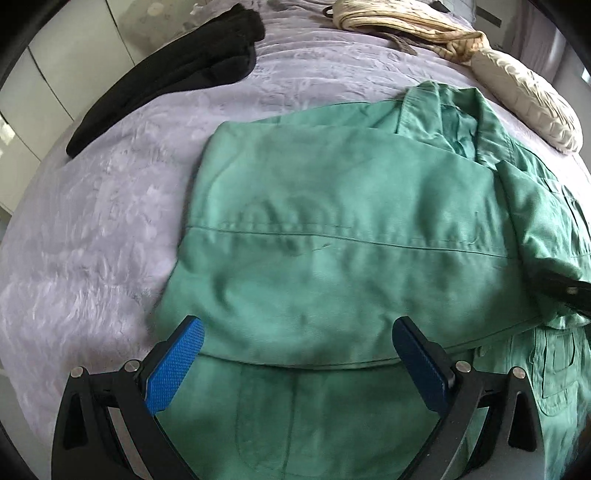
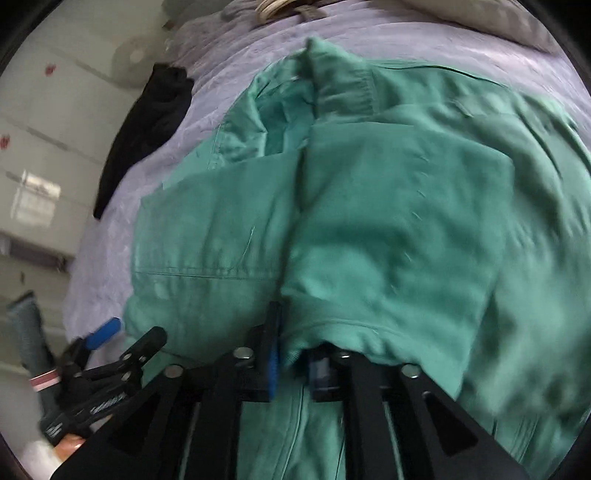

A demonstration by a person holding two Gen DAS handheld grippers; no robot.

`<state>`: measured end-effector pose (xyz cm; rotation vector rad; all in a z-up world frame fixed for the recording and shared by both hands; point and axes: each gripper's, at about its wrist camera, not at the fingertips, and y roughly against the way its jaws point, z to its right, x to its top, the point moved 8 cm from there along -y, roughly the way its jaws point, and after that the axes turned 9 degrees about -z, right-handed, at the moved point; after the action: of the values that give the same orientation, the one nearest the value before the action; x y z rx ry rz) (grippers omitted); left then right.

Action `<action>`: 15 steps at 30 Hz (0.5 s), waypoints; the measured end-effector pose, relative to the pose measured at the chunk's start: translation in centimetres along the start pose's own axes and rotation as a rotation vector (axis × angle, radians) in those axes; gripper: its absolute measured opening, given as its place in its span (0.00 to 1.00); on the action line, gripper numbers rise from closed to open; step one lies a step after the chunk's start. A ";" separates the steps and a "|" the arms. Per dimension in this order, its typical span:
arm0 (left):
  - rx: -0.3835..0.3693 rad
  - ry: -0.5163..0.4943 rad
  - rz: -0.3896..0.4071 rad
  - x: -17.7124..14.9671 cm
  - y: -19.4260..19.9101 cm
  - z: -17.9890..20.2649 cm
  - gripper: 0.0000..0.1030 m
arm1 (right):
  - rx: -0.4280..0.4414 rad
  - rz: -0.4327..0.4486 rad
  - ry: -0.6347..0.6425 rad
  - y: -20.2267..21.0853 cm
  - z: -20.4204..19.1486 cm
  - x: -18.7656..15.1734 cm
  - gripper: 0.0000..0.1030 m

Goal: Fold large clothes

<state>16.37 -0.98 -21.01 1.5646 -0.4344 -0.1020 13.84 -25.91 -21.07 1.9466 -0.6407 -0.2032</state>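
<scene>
Green cotton-like fabric is filling both views: a green jacket (image 1: 332,229) is lying on the bed (image 1: 110,206), partly folded, with one panel turned over the body and a straight seam running across it. Its collar (image 1: 443,107) is pointing toward the far edge of the bed, and a buttoned pocket is showing along the right side. No brand, label or readable writing is showing on the garment or on either tool.

Left gripper (image 1: 295,354) is hovering over the near hem with its jaws standing wide apart, the blue pads (image 1: 173,365) clear of the cloth and nothing between them.

Right gripper (image 2: 295,365) is sitting at a folded edge of the jacket (image 2: 369,221); its jaws are standing slightly apart with a fold of green cloth lying between them. The view is blurred, and the pads do not appear to be pressing on it.

Surrounding items: a black garment (image 1: 177,70) is lying near the far left edge of the bed, a cream striped cloth (image 1: 399,26) at the far edge, and a beige pillow (image 1: 528,99) at the far right corner. None is touching the jacket.
</scene>
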 end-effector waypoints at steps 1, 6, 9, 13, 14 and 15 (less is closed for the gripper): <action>-0.010 0.005 0.000 0.0 0.0 -0.4 0.99 | 0.019 0.035 -0.047 1.0 0.5 -0.4 0.40; -0.020 0.020 0.009 0.5 0.3 -2.3 0.99 | 0.007 0.156 -0.117 3.5 0.6 1.5 0.04; -0.024 0.038 0.025 0.8 0.7 -3.8 0.99 | -0.075 0.180 0.106 2.6 -4.9 2.5 0.04; 0.001 0.075 0.021 0.4 0.5 -5.9 0.99 | -0.335 0.044 0.482 -2.8 -10.1 -0.1 0.07; 0.009 0.089 0.014 0.3 0.3 -6.5 0.99 | -0.456 -0.015 0.596 -5.0 -10.5 -1.4 0.07; 0.013 0.100 0.009 0.2 0.1 -6.9 0.99 | -0.547 -0.048 0.672 -6.4 -10.4 -2.4 0.08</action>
<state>18.85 5.49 -20.54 1.5727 -0.3635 -0.0141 18.25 -14.35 -22.27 1.3729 -0.0719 0.2270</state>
